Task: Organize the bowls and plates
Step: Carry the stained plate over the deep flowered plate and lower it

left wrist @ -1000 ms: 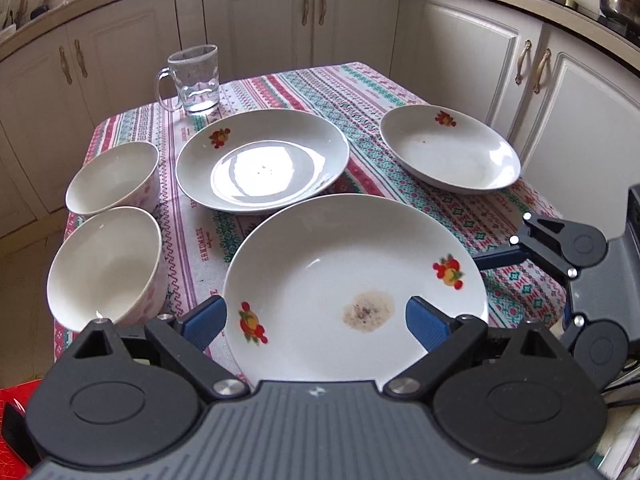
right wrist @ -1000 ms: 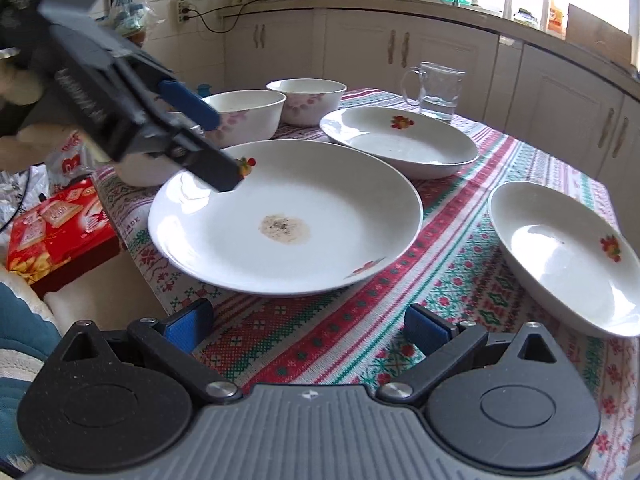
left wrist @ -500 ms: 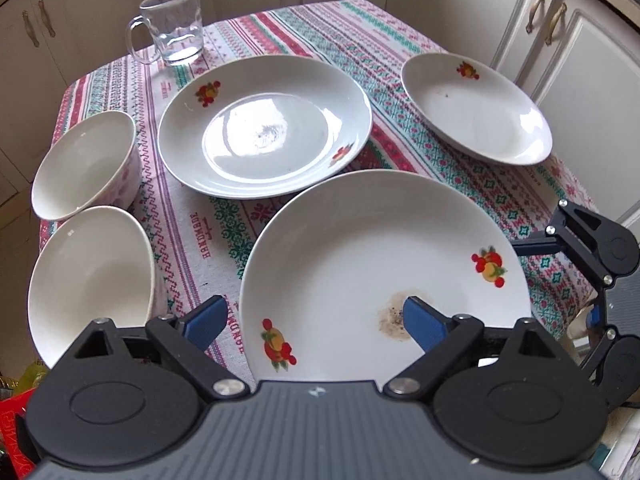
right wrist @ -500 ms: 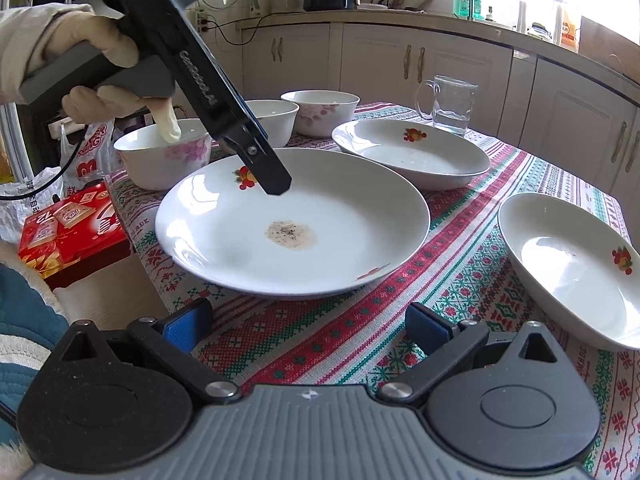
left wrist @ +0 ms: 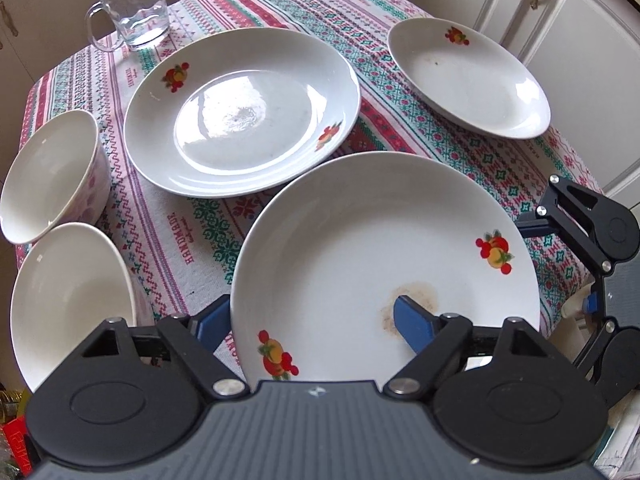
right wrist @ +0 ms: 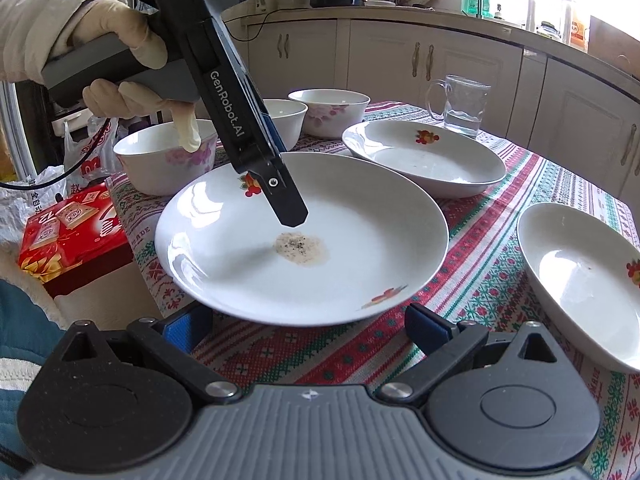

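Note:
A large white plate with a brown stain [left wrist: 380, 256] sits at the table's near edge; it also shows in the right wrist view [right wrist: 304, 240]. My left gripper [left wrist: 316, 320] is open, its jaws astride the plate's near rim, one finger over the dish and one outside. A second large plate [left wrist: 244, 112] and a smaller plate [left wrist: 468, 76] lie beyond. Two white bowls [left wrist: 52, 176] [left wrist: 68, 300] stand at the left. My right gripper [right wrist: 308, 328] is open and empty, low in front of the stained plate's rim.
A glass mug [left wrist: 132, 8] with some water stands at the table's far corner. A third bowl [right wrist: 164, 160] and a red box [right wrist: 72, 232] show at the left of the right wrist view. White cabinets surround the table.
My left gripper has risen, tilted downward and moved forward over the stained plate's near rim. My right gripper has barely moved.

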